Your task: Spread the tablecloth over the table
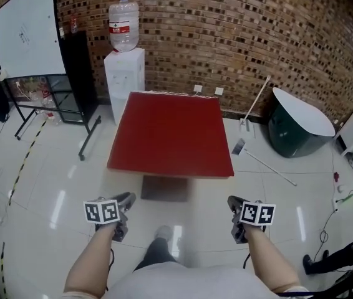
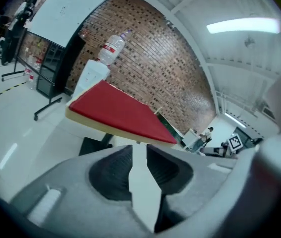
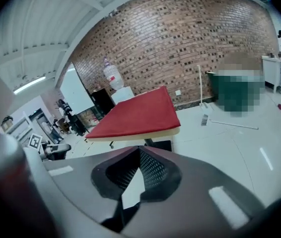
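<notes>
The red square tablecloth point(image 1: 170, 132) lies flat on top of the small table point(image 2: 112, 128), well ahead of both grippers and touching neither. By my reading it already covers the whole top, with the table's cream edge showing just under the red on the near sides. The left gripper point(image 1: 127, 199) hangs low beside the person's body, its jaws a narrow slot apart with nothing between them. The right gripper point(image 1: 233, 202) hangs likewise on the other side, its jaws closed tip to tip on nothing. I judge the cloth to be thin, light and limp: it should bunch under any push and slide easily over a smooth top, and nothing about it can break. If it needs straightening, I would pinch the two near corners, one per gripper, nipping only the hem so the jaws miss the table's edge. Then I would draw it taut and level rather than drag one side. Much is uncertain from here. I cannot tell whether the cloth overhangs at the far side, where its edge is foreshortened against the brick wall point(image 1: 226, 36). No wrinkle or seam shows at this range, so I cannot rule out a fitted surface. The table's support is hidden but for a dark base point(image 1: 164, 189), and the person's body cuts off the bottom of the head view.
</notes>
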Available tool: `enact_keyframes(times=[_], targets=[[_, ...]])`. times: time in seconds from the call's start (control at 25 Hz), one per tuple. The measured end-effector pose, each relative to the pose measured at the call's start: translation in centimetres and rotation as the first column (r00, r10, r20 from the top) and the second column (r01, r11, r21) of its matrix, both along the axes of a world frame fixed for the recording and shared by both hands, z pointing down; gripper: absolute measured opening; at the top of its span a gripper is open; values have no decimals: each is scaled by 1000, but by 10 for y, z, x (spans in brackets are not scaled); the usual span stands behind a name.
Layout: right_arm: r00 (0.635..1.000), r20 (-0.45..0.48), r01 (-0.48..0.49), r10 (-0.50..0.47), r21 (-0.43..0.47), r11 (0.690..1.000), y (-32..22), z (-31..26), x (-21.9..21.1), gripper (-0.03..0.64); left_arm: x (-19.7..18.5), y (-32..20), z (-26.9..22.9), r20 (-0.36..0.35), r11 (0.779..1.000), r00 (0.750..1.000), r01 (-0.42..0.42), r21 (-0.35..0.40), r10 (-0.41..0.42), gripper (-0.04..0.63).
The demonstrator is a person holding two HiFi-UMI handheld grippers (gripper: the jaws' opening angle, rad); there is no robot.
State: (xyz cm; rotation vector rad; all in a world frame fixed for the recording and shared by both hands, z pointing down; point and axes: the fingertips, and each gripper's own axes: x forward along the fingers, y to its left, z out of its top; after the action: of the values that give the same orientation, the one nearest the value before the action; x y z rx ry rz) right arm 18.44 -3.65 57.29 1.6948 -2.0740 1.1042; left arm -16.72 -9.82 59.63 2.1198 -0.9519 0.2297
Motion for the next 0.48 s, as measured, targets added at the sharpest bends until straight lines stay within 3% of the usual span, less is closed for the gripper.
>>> enact_keyframes(times=[0.16,0.28,0.48], targets=[[992,35,121,-123,64,991,33,-36,-47,0,60,56,-36,-17,979,979,-201,28,201,87],[967,52,243,-249,105,964,62,-57,-85,0,91,90,-65,-5,955,956,-292,54,293,60],[880,92,454,-467,134,881,124,-81,-152,0,124,153,-116,-20,878,888,-450,162,459,2]])
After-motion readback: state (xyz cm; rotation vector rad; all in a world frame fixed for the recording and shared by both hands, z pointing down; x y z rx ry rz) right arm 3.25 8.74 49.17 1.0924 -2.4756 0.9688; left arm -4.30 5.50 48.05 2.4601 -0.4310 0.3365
